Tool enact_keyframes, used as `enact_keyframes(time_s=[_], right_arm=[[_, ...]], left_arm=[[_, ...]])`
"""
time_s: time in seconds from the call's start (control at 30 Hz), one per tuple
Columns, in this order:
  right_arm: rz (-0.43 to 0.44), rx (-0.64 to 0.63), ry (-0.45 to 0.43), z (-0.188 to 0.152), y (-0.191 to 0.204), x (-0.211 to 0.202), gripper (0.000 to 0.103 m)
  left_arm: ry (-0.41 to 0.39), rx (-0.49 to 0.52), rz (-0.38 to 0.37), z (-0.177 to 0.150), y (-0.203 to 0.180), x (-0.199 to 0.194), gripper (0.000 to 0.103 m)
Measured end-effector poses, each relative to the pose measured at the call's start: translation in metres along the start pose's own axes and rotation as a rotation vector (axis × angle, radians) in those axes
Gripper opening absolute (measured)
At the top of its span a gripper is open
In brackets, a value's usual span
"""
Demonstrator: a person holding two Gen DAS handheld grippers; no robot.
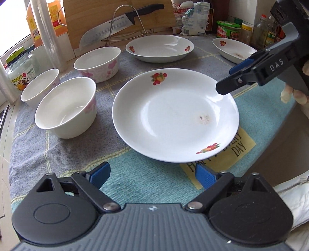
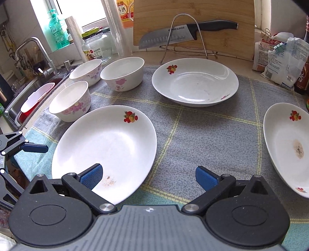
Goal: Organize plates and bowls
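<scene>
**Nothing stacked yet: three plates and three bowls lie apart**

Jaws on both grippers stand wide and hold nothing. The left gripper (image 1: 152,174) hangs just short of the near plate (image 1: 173,114), pointing at its near rim. The right gripper (image 2: 148,176) hovers over that same plate's right edge, one blue pad above the rim and the other above the cloth (image 2: 202,135).

Judged from how things lie, the sorting has barely begun. The far plate (image 2: 195,82) sits alone toward the back, and the right plate (image 2: 285,146) lies well apart at the right side. Three bowls (image 2: 71,100) stand in a loose cluster to the left, close together but none nested. All six pieces remain to be gathered, presumably plates on plates and bowls in bowls.

The table is a kitchen counter covered by a grey and teal checked cloth. Behind it a cutting board (image 2: 193,17) leans on the wall, with a knife (image 2: 185,32) on a wire rack. A sink (image 2: 34,92) lies to the left under a window, and food packets (image 2: 280,56) crowd the right.
</scene>
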State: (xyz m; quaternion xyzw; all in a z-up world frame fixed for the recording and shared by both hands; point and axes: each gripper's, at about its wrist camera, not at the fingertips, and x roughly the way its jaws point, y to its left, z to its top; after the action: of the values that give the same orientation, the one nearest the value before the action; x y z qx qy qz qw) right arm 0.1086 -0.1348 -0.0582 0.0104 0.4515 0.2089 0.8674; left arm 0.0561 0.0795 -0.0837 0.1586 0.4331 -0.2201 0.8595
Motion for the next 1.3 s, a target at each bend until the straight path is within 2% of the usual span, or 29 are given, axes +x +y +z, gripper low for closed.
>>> enact_keyframes(time_s=[0.2,0.6,0.8,1.3], right_arm=[[-0.008,0.023,0.036,0.003,0.011,0.012,0.103],[-0.018,0.073,0.098,0.002,0.025,0.034,0.103],[-0.003,0.047,0.117,0.009,0.027,0.045,0.103],[0.107,-0.033,0.131,0.030,0.023,0.061,0.103]], left_arm=[[-0.030,0.040,-0.058,-0.002,0.005,0.014,0.095],[-0.083,0.098,-0.153,0.002,0.016,0.026,0.103],[-0.087,0.115,-0.170,0.003,0.017,0.027,0.103],[-0.116,0.123,-0.180,0.001,0.018,0.027,0.103]])
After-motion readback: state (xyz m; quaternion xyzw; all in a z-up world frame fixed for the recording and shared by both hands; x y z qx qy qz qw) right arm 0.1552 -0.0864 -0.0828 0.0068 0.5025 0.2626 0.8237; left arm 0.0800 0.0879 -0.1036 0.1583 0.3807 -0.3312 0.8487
